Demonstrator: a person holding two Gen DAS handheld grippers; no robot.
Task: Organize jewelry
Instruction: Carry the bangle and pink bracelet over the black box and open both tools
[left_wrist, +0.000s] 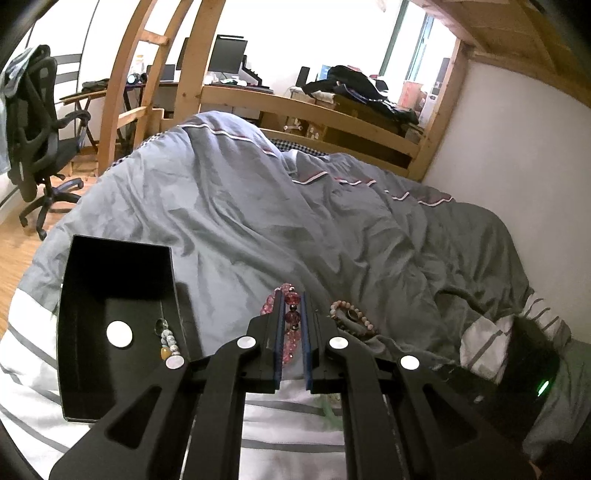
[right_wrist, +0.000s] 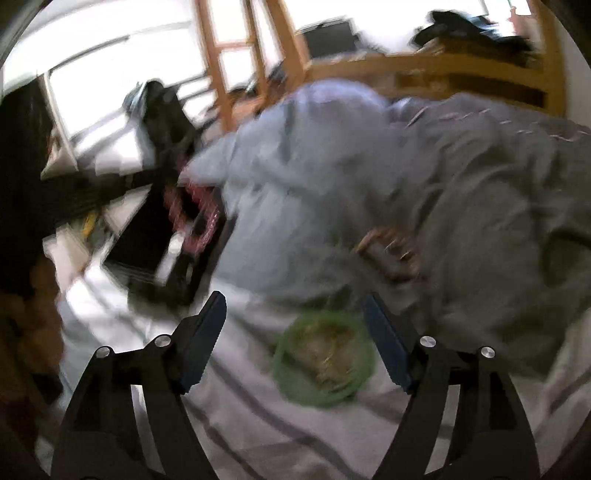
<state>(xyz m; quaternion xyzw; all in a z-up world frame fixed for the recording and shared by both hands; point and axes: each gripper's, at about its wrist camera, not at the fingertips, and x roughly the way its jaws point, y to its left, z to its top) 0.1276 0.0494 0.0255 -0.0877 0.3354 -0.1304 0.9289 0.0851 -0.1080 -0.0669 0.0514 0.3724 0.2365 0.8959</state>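
My left gripper (left_wrist: 291, 301) is shut on a pink beaded bracelet (left_wrist: 291, 319) and holds it above the bed, just right of a black open box (left_wrist: 85, 332). A blue-and-amber bead piece (left_wrist: 170, 341) lies in the box. A pale pink bead bracelet (left_wrist: 351, 317) lies on the grey duvet right of my left fingers. In the blurred right wrist view, my right gripper (right_wrist: 293, 314) is open above a green bangle (right_wrist: 323, 360) on the striped sheet. The pink bracelet (right_wrist: 194, 214) and the box (right_wrist: 147, 236) show at the left there, and the pale bracelet (right_wrist: 391, 251) lies beyond.
A rumpled grey duvet (left_wrist: 277, 206) covers the bed. The wooden bed frame (left_wrist: 306, 107) and a white wall (left_wrist: 517, 155) bound it at the back and right. An office chair (left_wrist: 37, 122) stands on the floor at the left. A black device with a green light (left_wrist: 535, 376) lies at the right.
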